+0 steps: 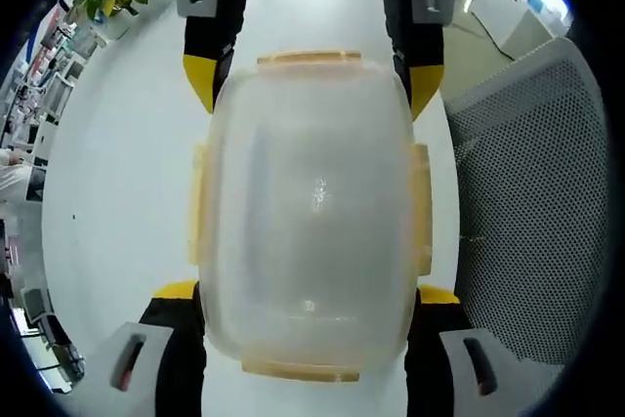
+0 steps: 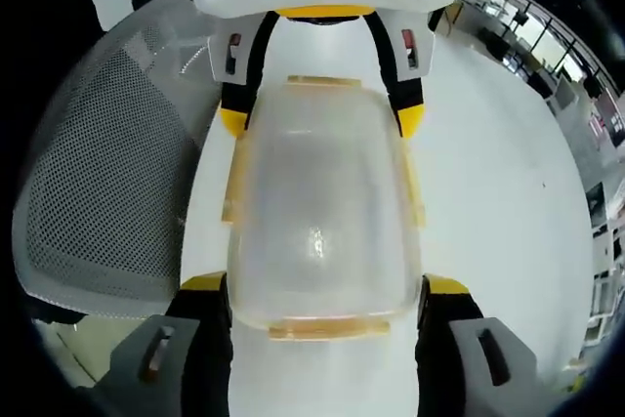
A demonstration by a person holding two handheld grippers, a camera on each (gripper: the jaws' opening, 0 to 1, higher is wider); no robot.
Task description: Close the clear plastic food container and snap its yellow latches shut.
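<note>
Clear box (image 1: 311, 212) pinched end to end between two grippers on the white table (image 1: 117, 144).

Left gripper (image 1: 311, 334) has its jaws spread around the near end of the box, and the right gripper (image 2: 327, 324) straddles the opposite end the same way; both look pressed to the walls, though I cannot tell how firmly they bite. Yellow latches (image 1: 418, 207) along the sides seem to lie flat, but haze hides whether they have clicked. Slick plastic could squirt out sideways if one side squeezes harder, and an uneven lid would leave a latch unseated. A mesh chair (image 1: 537, 202) stands just beside the table edge.
</note>
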